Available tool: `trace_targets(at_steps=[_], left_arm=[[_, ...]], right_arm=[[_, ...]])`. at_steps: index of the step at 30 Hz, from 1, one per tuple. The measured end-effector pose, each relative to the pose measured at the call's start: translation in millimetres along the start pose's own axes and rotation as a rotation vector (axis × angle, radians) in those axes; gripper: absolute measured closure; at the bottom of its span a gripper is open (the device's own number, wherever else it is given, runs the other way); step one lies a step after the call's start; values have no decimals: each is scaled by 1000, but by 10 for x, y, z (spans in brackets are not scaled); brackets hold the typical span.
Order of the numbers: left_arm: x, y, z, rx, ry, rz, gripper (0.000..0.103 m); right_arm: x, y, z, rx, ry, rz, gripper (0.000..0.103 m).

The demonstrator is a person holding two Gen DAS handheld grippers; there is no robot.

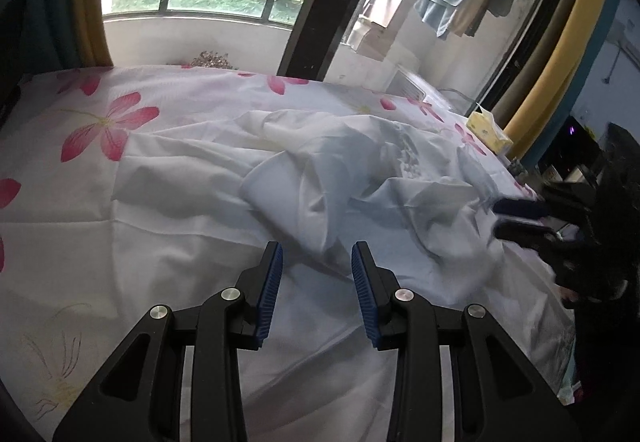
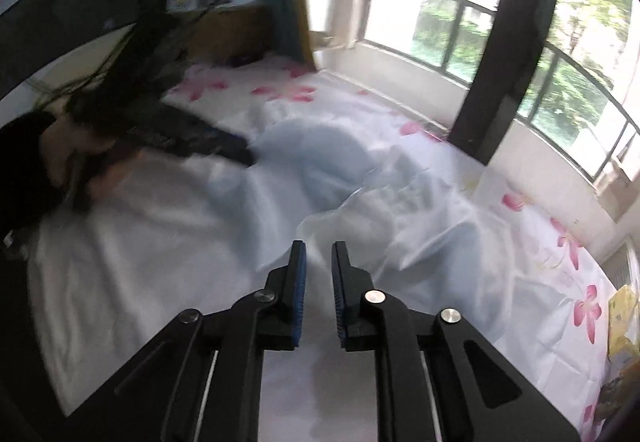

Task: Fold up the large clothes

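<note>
- Left gripper (image 1: 317,254): the jaws stand spread, with nothing between the blue pads (image 1: 271,290). It hangs just above the cloth and points down toward the bed.
- Right gripper (image 2: 319,254): the jaws stand slightly parted, with a narrow gap and no cloth between them. In the left wrist view it appears at 3 o'clock (image 1: 516,220), its tips near a raised edge of fabric; contact cannot be confirmed.
- Garment (image 1: 352,178): it lies crumpled on the bed, from directly ahead of the left gripper out toward 1 o'clock. In the right wrist view (image 2: 320,162) it spreads from 12 o'clock toward 10 o'clock.
- Appearance: pale blue-white, thin, heavily creased, with one rounded fold standing up at the centre. A textured patch, possibly lace or print, shows at 1 o'clock. Its outline is hard to separate from the bed sheet (image 1: 104,130), which is white with pink flowers.
- Handling, as a judgement: the fabric is light, limp and likely to slide. It will sag and drag when lifted, and it will not hold a shape.
- Grip point, as a judgement: take a free hem or corner, one per gripper, well apart. Avoid pinching the sheet beneath.
- Surroundings: a yellow tissue box (image 1: 490,132) sits at 2 o'clock, clear of the garment.
</note>
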State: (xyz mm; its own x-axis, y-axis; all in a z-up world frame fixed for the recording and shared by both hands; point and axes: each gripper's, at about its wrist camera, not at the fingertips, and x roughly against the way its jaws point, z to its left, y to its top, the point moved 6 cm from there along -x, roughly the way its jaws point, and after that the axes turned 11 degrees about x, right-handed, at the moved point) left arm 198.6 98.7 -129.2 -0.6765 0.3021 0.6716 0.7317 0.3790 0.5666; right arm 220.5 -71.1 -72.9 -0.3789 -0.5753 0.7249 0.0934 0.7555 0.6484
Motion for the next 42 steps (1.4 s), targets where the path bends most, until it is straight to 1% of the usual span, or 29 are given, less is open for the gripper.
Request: trace_targets(at_steps=[1, 3, 6, 9, 13, 16, 18, 20, 22, 24, 26, 28, 30, 32, 34, 38, 40, 42], left_arm=[[-5, 0, 14, 2, 2, 3, 65], [-25, 10, 23, -1, 1, 13, 65], [-61, 43, 11, -14, -4, 20, 65], [-127, 101, -21, -23, -11, 19, 65], [-262, 185, -34, -35, -4, 21, 65], [-350, 260, -7, -23, -1, 25, 65], [-376, 307, 21, -21, 10, 22, 65], [-346, 346, 30, -10, 11, 12, 65], [-284, 362, 35, -8, 22, -6, 65], [-161, 378, 35, -10, 58, -45, 65], [-31, 394, 4, -21, 79, -81, 65], [90, 406, -77, -48, 87, -114, 65], [167, 414, -188, -83, 78, -131, 65], [177, 398, -303, -110, 49, -123, 65], [153, 377, -343, -114, 37, -113, 65], [27, 277, -301, -93, 32, -59, 65], [-25, 214, -276, -92, 31, -28, 65], [-96, 145, -242, -97, 40, 11, 65]], right_arm=[[-66, 19, -48, -10, -19, 5, 80], [-232, 39, -114, -22, -48, 28, 79], [-351, 28, -154, -42, -34, 35, 79], [-446, -86, -87, -44, 7, 92, 79], [-520, -204, 155, -3, 100, 125, 78], [-474, -222, 267, 12, 134, 113, 70], [-448, -249, 326, 9, 165, 123, 70], [-400, -289, 392, 20, 180, 136, 70], [-295, -326, 432, 27, 189, 132, 70], [-168, -349, 415, 27, 183, 118, 70], [-29, -337, 328, 22, 150, 92, 70], [86, -299, 192, 3, 106, 59, 70], [143, -242, 46, -10, 53, 22, 69], [105, -186, -71, -23, 17, 10, 63], [9, -111, -143, -40, 12, -2, 58], [-315, 86, -145, -83, 67, -16, 56], [-479, 99, -106, -99, 96, 4, 56], [-615, 64, -25, -105, 142, 42, 56]])
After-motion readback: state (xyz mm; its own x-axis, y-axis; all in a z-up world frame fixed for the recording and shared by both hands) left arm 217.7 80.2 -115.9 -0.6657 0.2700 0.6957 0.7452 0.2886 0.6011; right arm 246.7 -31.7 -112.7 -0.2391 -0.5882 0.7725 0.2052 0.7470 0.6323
